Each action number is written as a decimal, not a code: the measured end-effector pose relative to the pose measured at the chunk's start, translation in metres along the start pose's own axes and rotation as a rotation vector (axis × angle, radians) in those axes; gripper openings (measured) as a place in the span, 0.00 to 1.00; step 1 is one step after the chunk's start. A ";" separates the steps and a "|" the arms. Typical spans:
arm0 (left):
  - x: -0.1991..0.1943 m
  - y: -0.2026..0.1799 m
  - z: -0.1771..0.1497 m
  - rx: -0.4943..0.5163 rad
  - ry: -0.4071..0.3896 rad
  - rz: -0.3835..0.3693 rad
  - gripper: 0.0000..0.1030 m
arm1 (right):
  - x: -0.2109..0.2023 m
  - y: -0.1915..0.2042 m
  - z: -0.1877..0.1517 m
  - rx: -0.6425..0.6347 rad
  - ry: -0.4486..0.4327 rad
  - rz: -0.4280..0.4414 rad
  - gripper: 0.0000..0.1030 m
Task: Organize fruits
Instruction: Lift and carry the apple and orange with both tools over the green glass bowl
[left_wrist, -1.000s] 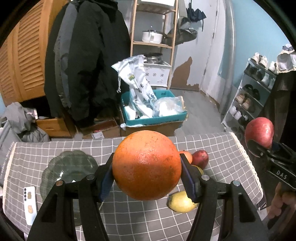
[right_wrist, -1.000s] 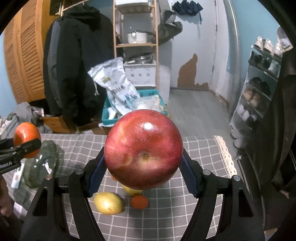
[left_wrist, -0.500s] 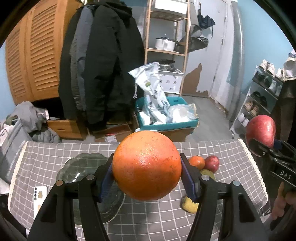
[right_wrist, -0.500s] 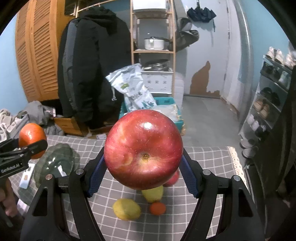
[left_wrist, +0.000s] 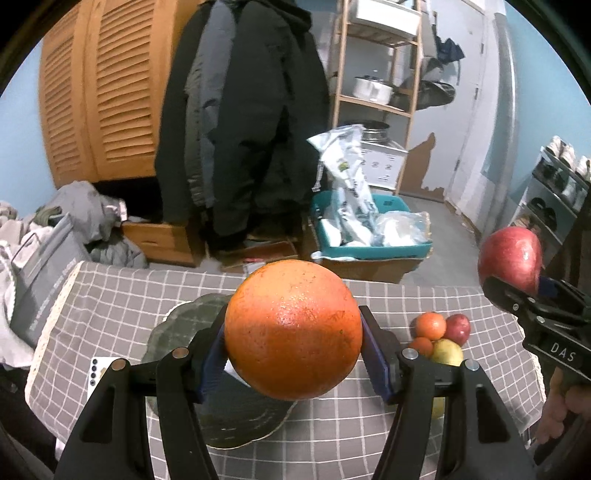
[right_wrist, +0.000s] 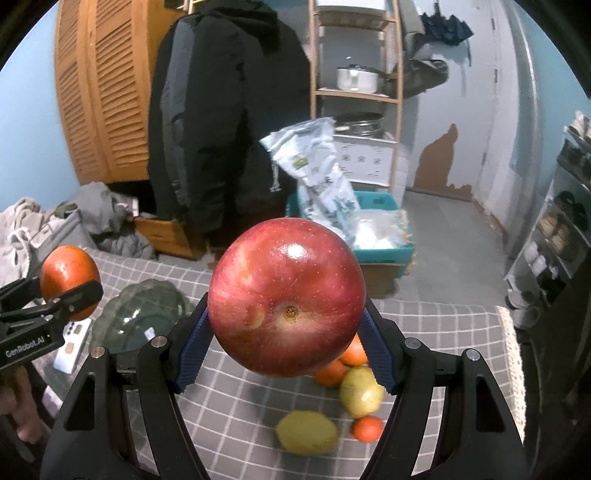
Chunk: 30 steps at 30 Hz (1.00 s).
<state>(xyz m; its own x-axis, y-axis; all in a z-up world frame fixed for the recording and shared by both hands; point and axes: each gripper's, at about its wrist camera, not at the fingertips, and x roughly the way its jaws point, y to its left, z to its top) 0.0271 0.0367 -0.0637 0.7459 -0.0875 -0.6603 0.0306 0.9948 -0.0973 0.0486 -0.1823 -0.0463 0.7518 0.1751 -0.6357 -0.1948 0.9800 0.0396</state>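
While both fruits hang clear of the tabletop (left_wrist: 110, 306), the step in hand looks like carrying them to the dark green glass plate (left_wrist: 173, 332) and setting them down one after the other. Starting at the left, the left tool (left_wrist: 293, 345) is clamped on a large orange (left_wrist: 293, 328), its blue pads pressing the fruit at 9 and 3 o'clock, with the plate lying under and behind it toward 8 o'clock. To do this well, I judge the orange should be lowered until it touches the glass near the middle before the pads part, since a round fruit let go on the raised rim may roll off onto the checked cloth. A white phone (left_wrist: 96, 369) lies just beside the plate at 9 o'clock and should be left alone.

Further right, the right tool (right_wrist: 286, 332) grips a red apple (right_wrist: 286, 295) the same way, stem end facing the camera. Holding it back until the orange settles would avoid a knock between the two tools.

As for containers, the plate appears to hold no fruit, though part of it is hidden. Loose fruit, oranges, a yellow lemon (right_wrist: 306, 432) and a small red one, sits on the cloth at 4 o'clock, well apart from the plate.
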 end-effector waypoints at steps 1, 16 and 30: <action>0.000 0.006 -0.001 -0.008 0.002 0.007 0.64 | 0.003 0.005 0.001 -0.005 0.002 0.005 0.71; 0.021 0.081 -0.019 -0.114 0.080 0.096 0.64 | 0.052 0.087 0.014 -0.073 0.072 0.148 0.71; 0.073 0.124 -0.053 -0.181 0.228 0.148 0.64 | 0.120 0.145 -0.002 -0.128 0.182 0.210 0.72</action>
<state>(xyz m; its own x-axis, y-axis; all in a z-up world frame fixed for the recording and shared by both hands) 0.0499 0.1509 -0.1633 0.5647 0.0275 -0.8248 -0.2014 0.9738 -0.1054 0.1095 -0.0193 -0.1180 0.5639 0.3415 -0.7519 -0.4206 0.9023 0.0944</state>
